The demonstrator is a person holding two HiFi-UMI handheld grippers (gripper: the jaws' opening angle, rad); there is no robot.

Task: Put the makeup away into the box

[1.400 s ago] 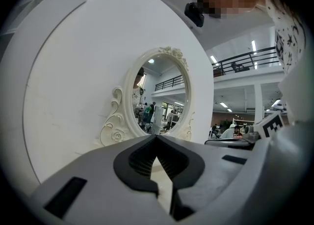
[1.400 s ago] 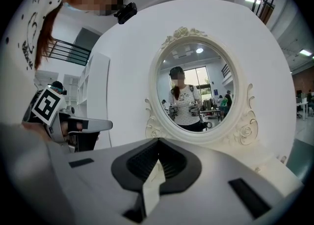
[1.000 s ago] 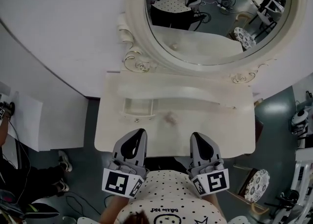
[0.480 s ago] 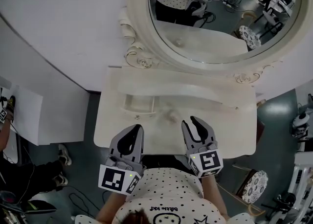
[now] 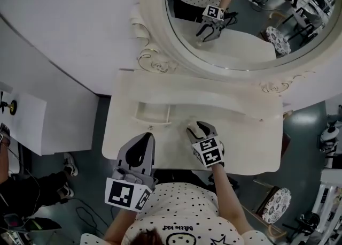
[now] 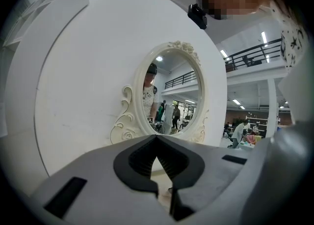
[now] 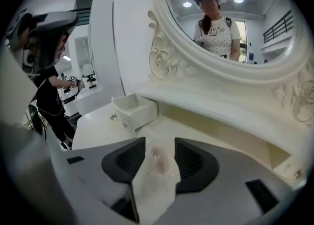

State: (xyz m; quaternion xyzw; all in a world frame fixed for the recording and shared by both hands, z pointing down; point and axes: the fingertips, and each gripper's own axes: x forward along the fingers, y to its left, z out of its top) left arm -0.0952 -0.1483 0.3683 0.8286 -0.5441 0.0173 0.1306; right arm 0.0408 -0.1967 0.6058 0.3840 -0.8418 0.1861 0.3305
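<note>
A small clear pinkish makeup item (image 7: 159,162) lies on the cream dressing table (image 5: 246,147). My right gripper (image 7: 159,146) points down at it. Its jaws are opening, and the item sits between the fingers with neither pad touching it. In the head view the right gripper (image 5: 197,128) covers most of the item (image 5: 190,130). The box is a small open drawer (image 5: 152,113), seen left of the jaws as a white drawer (image 7: 135,108) with a knob. My left gripper (image 5: 143,141) hovers at the table's front edge, shut and holding nothing, with its tips (image 6: 156,138) meeting.
A large oval mirror (image 5: 240,19) in an ornate cream frame stands behind the table and reflects my right gripper. A raised shelf (image 5: 203,99) runs along the table's back. Other people and equipment stand on the floor to the left and right.
My right gripper dropped from beside my body down to the tabletop, tilted downward and opened its jaws around the makeup item. The left gripper stayed where it was.
</note>
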